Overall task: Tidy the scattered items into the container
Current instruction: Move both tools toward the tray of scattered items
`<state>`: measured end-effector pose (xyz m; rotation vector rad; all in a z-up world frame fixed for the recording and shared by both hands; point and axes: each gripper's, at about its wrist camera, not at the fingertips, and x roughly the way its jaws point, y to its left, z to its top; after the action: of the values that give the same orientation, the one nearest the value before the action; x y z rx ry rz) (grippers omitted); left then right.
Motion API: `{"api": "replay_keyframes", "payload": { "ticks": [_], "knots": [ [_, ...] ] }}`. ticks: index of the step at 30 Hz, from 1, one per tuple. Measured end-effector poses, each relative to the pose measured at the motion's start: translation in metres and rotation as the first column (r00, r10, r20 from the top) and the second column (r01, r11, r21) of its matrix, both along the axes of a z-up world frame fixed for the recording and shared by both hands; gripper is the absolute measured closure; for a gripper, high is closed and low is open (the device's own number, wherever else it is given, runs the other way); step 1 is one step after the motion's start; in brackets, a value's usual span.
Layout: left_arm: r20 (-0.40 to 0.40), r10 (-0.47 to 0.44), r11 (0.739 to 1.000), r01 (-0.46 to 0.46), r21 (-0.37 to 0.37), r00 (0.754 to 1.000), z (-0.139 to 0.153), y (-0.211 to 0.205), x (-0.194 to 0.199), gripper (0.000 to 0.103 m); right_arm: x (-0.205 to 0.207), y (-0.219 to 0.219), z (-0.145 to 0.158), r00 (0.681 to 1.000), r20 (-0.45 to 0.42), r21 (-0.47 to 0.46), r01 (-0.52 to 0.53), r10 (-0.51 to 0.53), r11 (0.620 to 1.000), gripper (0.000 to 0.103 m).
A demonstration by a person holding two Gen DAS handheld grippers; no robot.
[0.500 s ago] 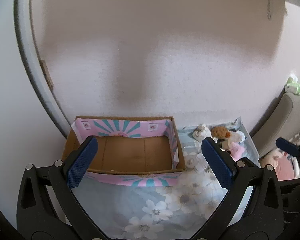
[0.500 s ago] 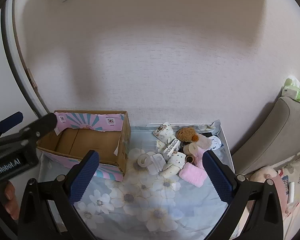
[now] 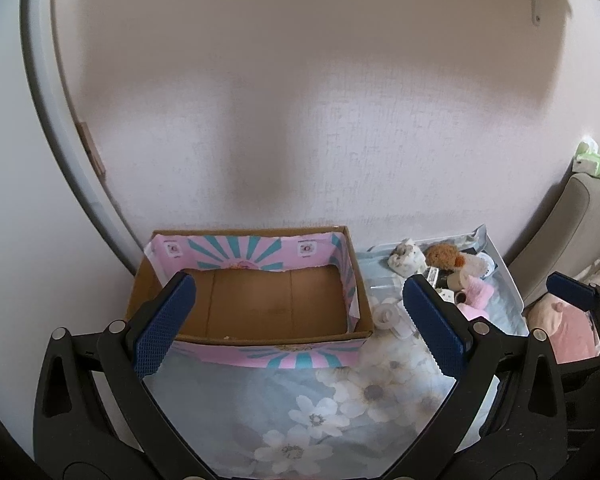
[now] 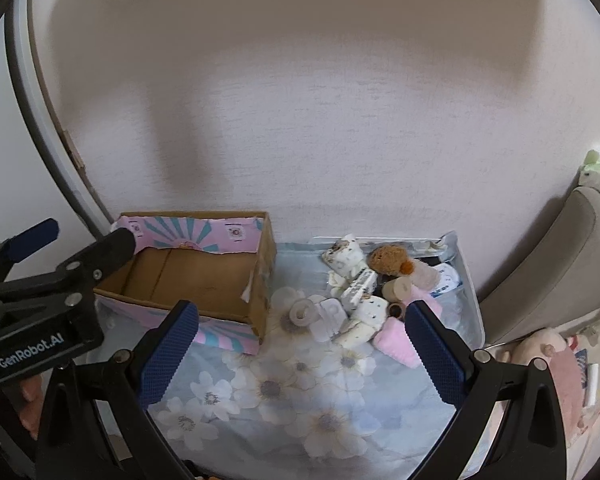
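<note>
An empty cardboard box with pink and teal trim stands against the wall; it also shows in the right wrist view. To its right lies a pile of small items: a brown plush toy, a pink fuzzy piece, a tape roll, patterned white rolls. The plush toy also shows in the left wrist view. My left gripper is open and empty in front of the box. My right gripper is open and empty, short of the pile.
A floral blue cloth covers the surface. A plain wall rises right behind the box. A beige cushioned seat and a pink plush sit at the right. The left gripper shows at the left of the right wrist view.
Both views have shifted only slightly; both grippers stay open and empty. Nothing on the cloth has moved.
</note>
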<state>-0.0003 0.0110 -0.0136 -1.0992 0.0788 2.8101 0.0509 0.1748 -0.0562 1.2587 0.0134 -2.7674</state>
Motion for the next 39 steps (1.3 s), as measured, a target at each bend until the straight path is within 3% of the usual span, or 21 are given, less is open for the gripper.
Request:
{"api": "replay_keyframes", "payload": {
  "ticks": [26, 39],
  "knots": [
    [0.017, -0.05, 0.995, 0.049, 0.087, 0.999, 0.001, -0.005, -0.005, 0.0, -0.001, -0.001, 0.0, 1.0, -0.008, 0.019, 0.0, 0.0, 1.0, 0.001],
    [0.027, -0.117, 0.987, 0.113, 0.114, 0.993, 0.002, -0.001, -0.022, 0.0, -0.013, 0.032, 0.013, 0.999, -0.03, -0.025, 0.01, -0.011, 1.0, 0.001]
  ]
}}
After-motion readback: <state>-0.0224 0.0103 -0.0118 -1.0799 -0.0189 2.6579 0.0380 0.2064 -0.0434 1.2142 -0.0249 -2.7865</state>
